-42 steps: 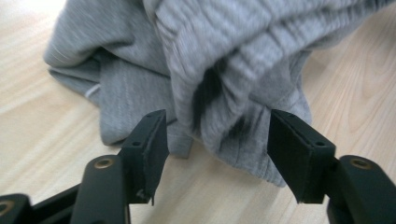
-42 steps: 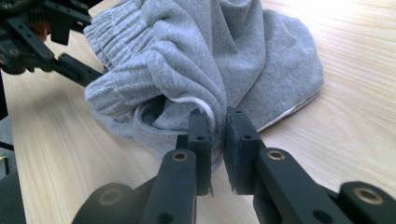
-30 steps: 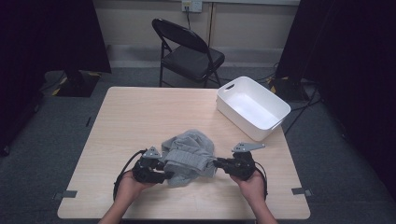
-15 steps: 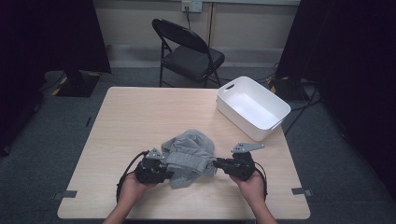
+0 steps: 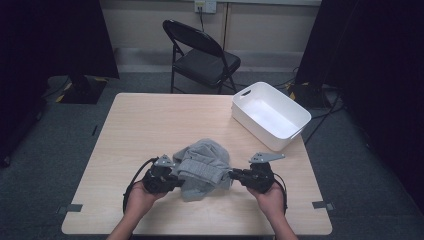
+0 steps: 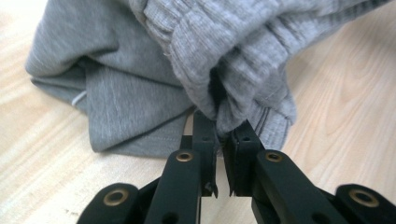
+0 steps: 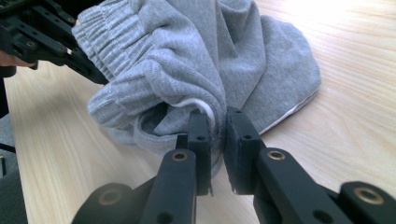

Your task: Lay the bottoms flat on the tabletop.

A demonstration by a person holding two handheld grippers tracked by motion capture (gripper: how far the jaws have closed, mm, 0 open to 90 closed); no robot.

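Lying near the worktop's (image 5: 150,120) front edge, the grey garment (image 5: 202,167) was pinched by both tongs, left (image 5: 176,178) having just closed, right (image 5: 234,175) clamped. Bare wood spread behind; the white bin (image 5: 270,115) sat at the far right corner.

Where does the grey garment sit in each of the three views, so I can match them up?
High view: grey garment bunched at the table's near middle, between left gripper and right gripper.
Left gripper view: upper half, ribbed band pinched in the jaws.
Right gripper view: upper middle, fold pinched in the jaws.
Shared landmark: the light wooden table.
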